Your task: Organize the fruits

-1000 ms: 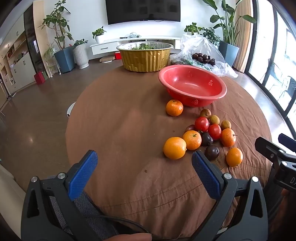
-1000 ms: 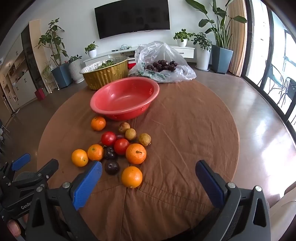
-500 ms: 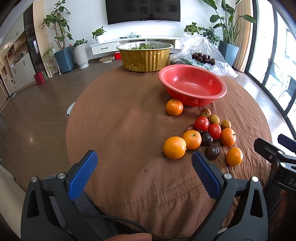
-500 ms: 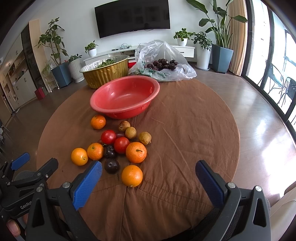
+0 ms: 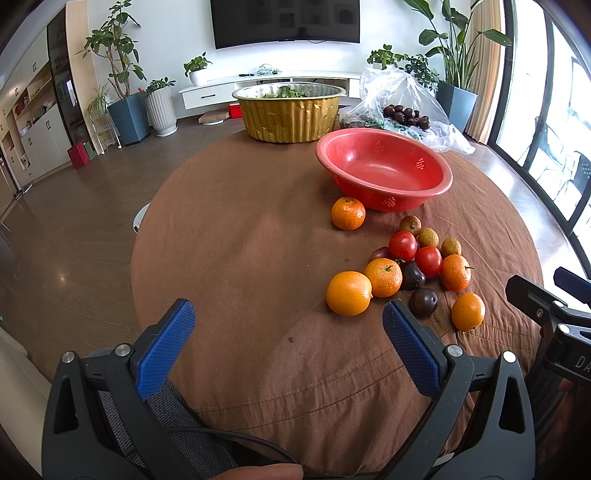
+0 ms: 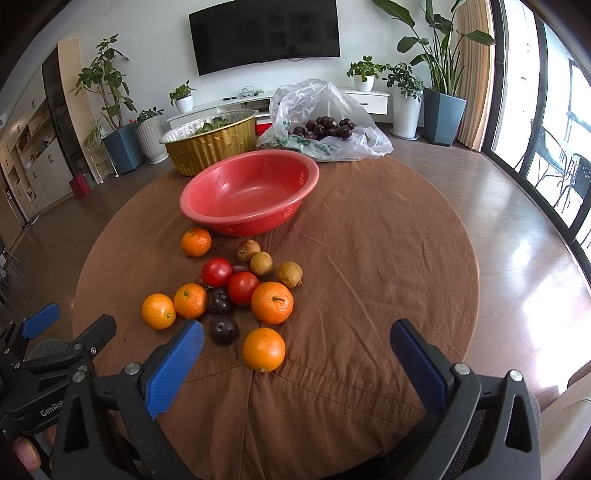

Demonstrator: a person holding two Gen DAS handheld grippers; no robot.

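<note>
Both grippers, left gripper and right gripper, hover spread wide and holding nothing at the near table edge, the loose fruit cluster lying on the brown cloth just before the red basin.

A gold foil tub holding what looks like greens sits upper left; a television hangs top centre, potted plants at the upper right.
</note>
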